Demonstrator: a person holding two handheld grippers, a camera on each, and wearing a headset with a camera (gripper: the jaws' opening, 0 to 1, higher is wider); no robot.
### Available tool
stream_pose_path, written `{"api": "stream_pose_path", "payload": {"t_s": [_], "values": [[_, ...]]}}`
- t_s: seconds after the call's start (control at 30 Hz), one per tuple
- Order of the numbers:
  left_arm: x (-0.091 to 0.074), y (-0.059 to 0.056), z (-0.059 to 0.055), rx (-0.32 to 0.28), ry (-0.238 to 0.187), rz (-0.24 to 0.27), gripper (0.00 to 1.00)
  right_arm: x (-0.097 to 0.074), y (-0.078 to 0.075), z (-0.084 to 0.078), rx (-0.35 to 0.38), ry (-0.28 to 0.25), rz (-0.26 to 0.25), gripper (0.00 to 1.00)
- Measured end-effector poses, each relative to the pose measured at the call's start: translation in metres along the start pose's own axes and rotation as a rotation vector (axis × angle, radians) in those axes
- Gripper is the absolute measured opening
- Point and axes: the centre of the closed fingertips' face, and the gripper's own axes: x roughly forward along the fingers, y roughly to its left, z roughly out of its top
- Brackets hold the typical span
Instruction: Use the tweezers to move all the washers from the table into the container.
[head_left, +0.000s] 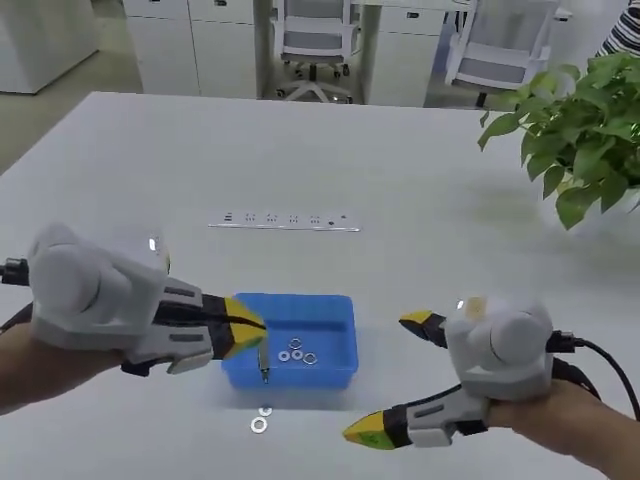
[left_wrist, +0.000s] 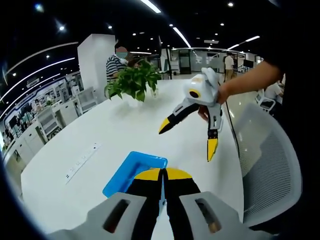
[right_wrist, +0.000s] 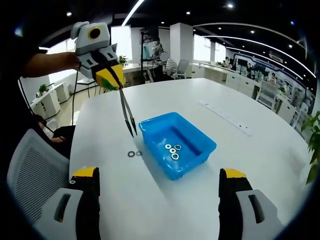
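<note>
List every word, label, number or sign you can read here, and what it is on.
No text here can be read.
Power strip: it has small marks, too blurred to read.
Container: no lettering is visible.

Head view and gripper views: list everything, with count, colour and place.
table: one, white, under everything
container: one, blue, near middle of the table
washers in the container: about four, silver
washers on the table: two, silver, by the container's near wall
tweezers: one, dark, tips at the container's near rim
power strip: one, white, beyond the container
potted plant: one, green, far right of table
office chairs: two, white-grey, behind the table
left gripper: one, white-yellow, shut on the tweezers
right gripper: one, white-yellow, open, right of the container
</note>
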Motion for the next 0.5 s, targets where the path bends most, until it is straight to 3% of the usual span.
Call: {"api": "stream_pose_path", "payload": {"t_s": [0.5], "values": [[0.006, -0.009, -0.022, -0.008, 0.012, -0.018, 0.05, 0.005, 0.013, -0.010, 0.010, 0.020, 0.023, 1.00]]}}
